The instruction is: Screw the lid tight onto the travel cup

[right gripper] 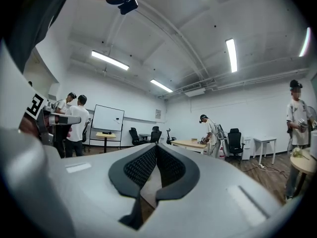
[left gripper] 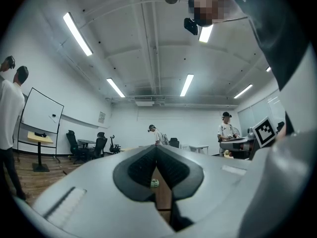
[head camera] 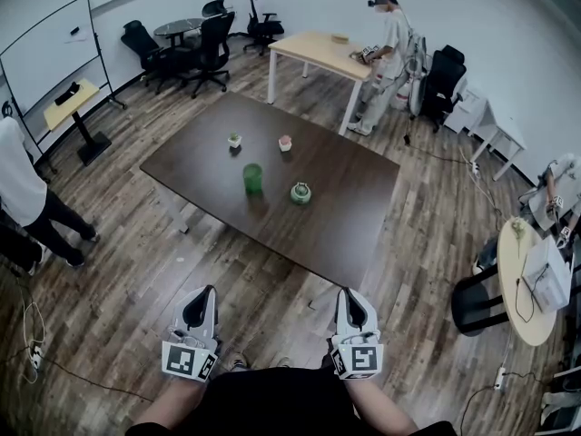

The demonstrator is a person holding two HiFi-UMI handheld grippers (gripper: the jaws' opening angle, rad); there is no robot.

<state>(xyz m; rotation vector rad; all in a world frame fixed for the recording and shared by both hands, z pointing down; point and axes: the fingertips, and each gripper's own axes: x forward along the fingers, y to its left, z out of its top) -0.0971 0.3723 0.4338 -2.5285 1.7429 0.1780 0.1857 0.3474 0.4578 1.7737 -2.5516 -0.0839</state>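
Green travel cup (head camera: 252, 178), upright near the middle of the dark table (head camera: 354, 243). Round green lid (head camera: 300, 193) lying flat on the same table, a little nearer the table's right-hand edge, close to the cup but apart from it and not on it. Toward the table's far side, two small objects, one whitish-green (head camera: 235, 140) and one pinkish (head camera: 285, 143), too small to identify.

Short of the table's near edge, over the wooden floor, left gripper (head camera: 205, 292) and right gripper (head camera: 350, 294), both well apart from cup and lid. Jaws of each pressed together, with nothing between them.

Judged not yet begun: nothing picked up, lid to be fetched, seated on the cup's mouth and turned until tight.

No brand, label or wording legible on cup or lid. Only black-and-white square markers on the gripper cubes.
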